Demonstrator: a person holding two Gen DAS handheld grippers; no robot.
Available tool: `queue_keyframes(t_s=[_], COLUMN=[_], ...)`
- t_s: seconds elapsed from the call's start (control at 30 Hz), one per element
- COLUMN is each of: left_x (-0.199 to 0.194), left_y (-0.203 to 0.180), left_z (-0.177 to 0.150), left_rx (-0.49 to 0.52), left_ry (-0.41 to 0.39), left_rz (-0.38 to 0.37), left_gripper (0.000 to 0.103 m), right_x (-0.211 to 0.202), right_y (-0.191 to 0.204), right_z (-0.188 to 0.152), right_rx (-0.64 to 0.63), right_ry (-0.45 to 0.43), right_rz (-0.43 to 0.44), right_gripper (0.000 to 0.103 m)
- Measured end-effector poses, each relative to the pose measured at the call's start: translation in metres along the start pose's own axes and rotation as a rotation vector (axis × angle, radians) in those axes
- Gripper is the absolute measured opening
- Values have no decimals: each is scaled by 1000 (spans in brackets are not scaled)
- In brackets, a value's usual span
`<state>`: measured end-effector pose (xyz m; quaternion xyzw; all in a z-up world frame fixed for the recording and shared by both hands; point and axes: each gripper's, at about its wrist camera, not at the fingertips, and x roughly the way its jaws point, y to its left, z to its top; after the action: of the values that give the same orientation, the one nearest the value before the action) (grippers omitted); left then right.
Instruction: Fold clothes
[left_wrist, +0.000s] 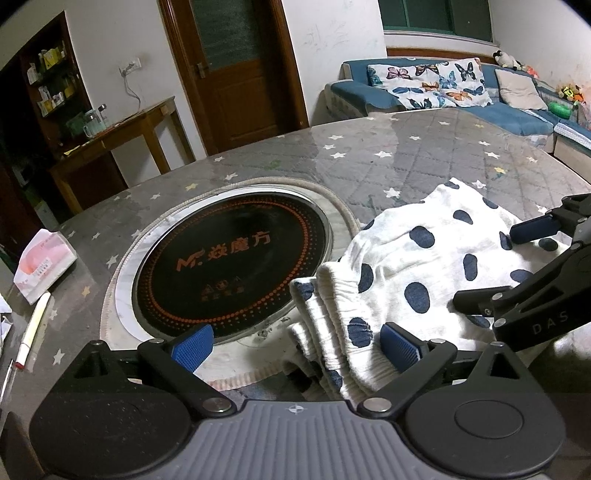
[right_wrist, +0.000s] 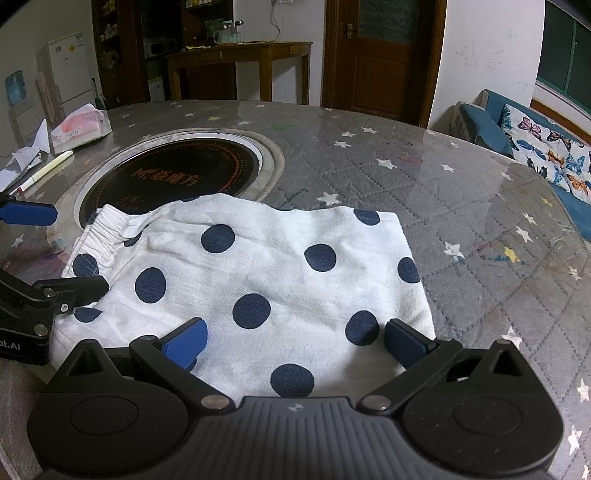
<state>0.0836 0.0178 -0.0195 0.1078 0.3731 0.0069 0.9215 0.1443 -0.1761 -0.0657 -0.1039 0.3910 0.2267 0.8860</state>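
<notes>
A white garment with dark blue dots (right_wrist: 258, 273) lies folded on the grey star-patterned table cover (right_wrist: 461, 192); its elastic waistband (left_wrist: 332, 317) faces the cooktop. My left gripper (left_wrist: 295, 347) is open, its blue pads either side of the waistband end. My right gripper (right_wrist: 295, 339) is open just above the garment's near edge. In the left wrist view the right gripper (left_wrist: 517, 258) shows open over the garment's right side. In the right wrist view the left gripper (right_wrist: 51, 254) shows open at the garment's left end.
A round black induction cooktop (left_wrist: 232, 269) is set into the table left of the garment. A tissue pack (left_wrist: 44, 266) and a pen (left_wrist: 33, 328) lie at the table's left edge. A blue sofa (left_wrist: 480, 99), a wooden side table (left_wrist: 122, 136) and a door stand beyond.
</notes>
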Motion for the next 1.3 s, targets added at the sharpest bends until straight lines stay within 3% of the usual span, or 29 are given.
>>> queue_keyframes(t_s=[0.37, 0.67, 0.87, 1.07, 1.3], left_x=[-3, 17, 17, 13, 9], left_y=[16, 28, 30, 33, 37], left_z=[22, 17, 13, 11, 7], left_rx=[-51, -92, -104, -117, -133], left_ry=[-57, -19, -20, -33, -47], left_rz=[29, 41, 26, 9, -13], left_gripper=[99, 99, 99, 99, 99], right_x=[-12, 21, 36, 7, -29], right_y=[-26, -36, -33, -25, 1], right_z=[28, 46, 42, 40, -6], right_rx=[46, 75, 51, 20, -69], right_ry=[-90, -58, -34, -73, -53], right_rz=[38, 76, 66, 70, 112], right_gripper=[103, 91, 90, 89, 89])
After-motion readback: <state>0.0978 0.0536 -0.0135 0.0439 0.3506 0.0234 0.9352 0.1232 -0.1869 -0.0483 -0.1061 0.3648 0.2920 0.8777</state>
